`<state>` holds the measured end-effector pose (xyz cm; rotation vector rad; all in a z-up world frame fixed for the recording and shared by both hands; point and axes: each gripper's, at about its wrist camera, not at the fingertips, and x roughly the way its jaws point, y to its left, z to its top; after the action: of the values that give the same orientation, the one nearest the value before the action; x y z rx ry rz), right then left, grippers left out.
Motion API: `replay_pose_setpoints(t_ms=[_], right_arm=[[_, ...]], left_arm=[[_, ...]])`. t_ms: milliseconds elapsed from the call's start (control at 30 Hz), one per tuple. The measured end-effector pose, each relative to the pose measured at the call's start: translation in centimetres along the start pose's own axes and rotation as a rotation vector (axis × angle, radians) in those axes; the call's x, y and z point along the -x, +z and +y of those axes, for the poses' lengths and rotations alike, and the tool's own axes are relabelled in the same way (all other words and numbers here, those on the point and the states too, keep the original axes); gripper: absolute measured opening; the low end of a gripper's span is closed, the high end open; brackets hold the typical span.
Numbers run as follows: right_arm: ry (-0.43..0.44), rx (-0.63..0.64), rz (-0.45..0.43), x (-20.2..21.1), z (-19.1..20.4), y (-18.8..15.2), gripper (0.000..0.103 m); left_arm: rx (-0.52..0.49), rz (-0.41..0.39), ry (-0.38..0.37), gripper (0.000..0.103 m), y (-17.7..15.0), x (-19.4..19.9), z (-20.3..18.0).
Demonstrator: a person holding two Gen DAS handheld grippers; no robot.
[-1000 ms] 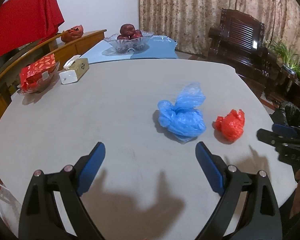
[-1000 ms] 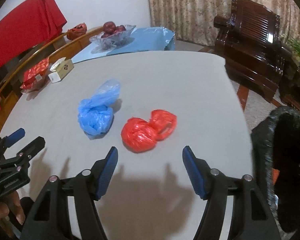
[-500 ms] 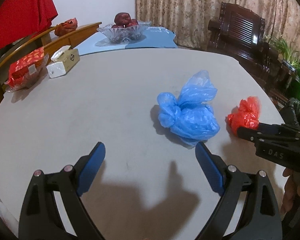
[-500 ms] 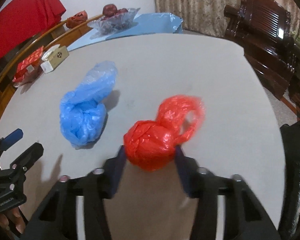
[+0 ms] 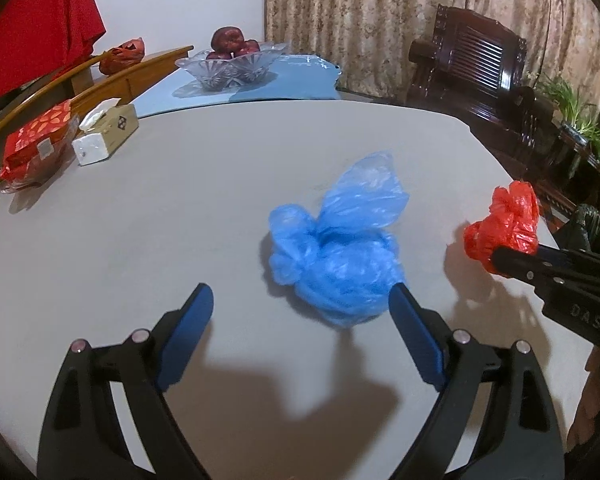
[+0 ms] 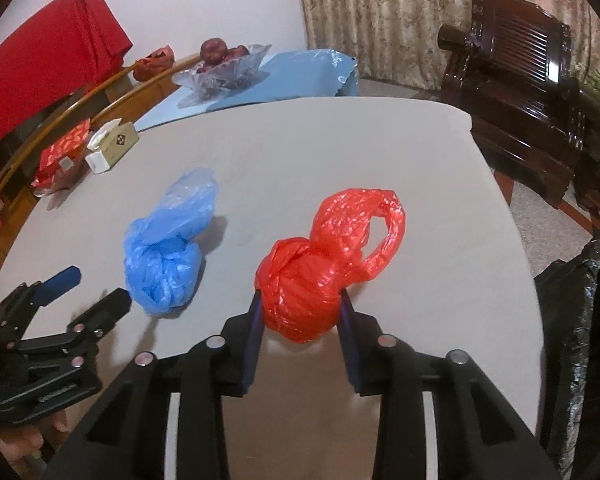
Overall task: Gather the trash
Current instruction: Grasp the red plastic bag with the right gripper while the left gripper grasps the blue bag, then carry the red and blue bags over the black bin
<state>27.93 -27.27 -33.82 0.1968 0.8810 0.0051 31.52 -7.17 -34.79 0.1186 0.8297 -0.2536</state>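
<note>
The right gripper [image 6: 300, 312] has its two blue pads pressed against the sides of the knotted red bag [image 6: 300, 292], pinching the bundle near its lower half. The bag's loose handle loop sticks out beyond the pads, unheld. Whether the bag rests on the grey table [image 6: 340, 152] or is just clear of it cannot be told. The risk here is slippage: thin crumpled plastic compresses, so the bundle could squeeze out of the pinch during the carry, or the dangling loop could snag the rim of the black-lined trash bin [image 6: 580, 320] that stands at the table's right edge.

The left gripper [image 5: 300, 316] is spread wide, its right pad just beside the blue bag [image 5: 336, 264], which lies on the table left of the red one. The bag sits off-centre toward that pad, so a closing stroke could push it aside rather than catch it.
</note>
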Motion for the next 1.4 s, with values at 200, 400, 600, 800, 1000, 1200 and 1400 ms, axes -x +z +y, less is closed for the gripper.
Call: replay_pose_setpoints(t_ms=[200,400,600,800,1000,1200,1400], right_arm=[[-0.002,-0.018,-0.003,0.0,-1.2,0.1,0.035],[0.004,-0.025,0.008,-0.2,-1.8,-0.3,0.035],[0.005,-0.026,0.001,0.5,-1.6,-0.4,0.035],[0.007,-0.011,-0.027,2.6,-1.0,0.0,0.035],[0.003,-0.001,-0.057,5.1,-0.6,0.4,0.035],[-0.003,0.004,-0.081,7.7,-0.6,0.2,0.035],[-0.018,0.0,-0.088,9.7,-1.1,-0.6,0.035]], left_arm=[[0.009,0.026,-0.007,0.074,0.4,-2.2,-1.6],[0.001,0.031,-0.045,0.033,0.8,-3.2,-2.1],[-0.018,-0.012,-0.05,0.018,0.8,-0.6,-1.9],[-0.019,-0.043,-0.048,0.007,1.2,2.5,-1.5],[-0.021,-0.065,-0.041,0.0,1.1,5.7,-1.8],[-0.016,-0.074,-0.041,0.0,0.7,7.9,-1.8],[-0.033,-0.086,-0.033,0.0,0.1,10.1,-2.7]])
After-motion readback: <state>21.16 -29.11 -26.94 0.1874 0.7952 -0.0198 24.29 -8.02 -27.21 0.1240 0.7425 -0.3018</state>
